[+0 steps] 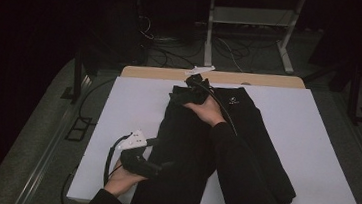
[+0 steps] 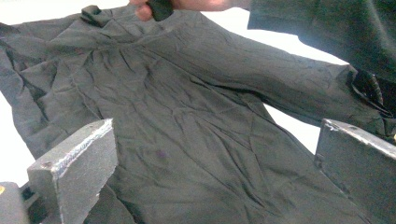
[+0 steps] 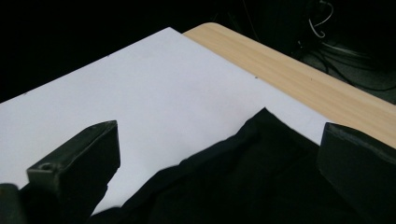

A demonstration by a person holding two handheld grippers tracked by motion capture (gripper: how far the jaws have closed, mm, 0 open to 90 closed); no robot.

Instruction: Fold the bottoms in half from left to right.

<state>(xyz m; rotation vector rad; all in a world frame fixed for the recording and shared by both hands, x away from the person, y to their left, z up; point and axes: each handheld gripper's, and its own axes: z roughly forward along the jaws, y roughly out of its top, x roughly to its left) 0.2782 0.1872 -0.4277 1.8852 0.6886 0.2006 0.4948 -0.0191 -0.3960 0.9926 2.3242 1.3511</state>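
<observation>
A black garment, seemingly trousers, lies lengthwise on a white sheet, running from the far edge to the near edge. My left gripper is low over its near left part, open; in the left gripper view the crumpled cloth spreads between and beyond the wide-apart jaws of the left gripper. My right gripper is at the garment's far left corner, open. In the right gripper view that corner of the cloth lies between the spread jaws of the right gripper, beside bare sheet.
The sheet covers a wooden table whose far edge shows beyond it. Behind the table, cables lie on the floor next to a white frame. Bare sheet lies left and right of the garment.
</observation>
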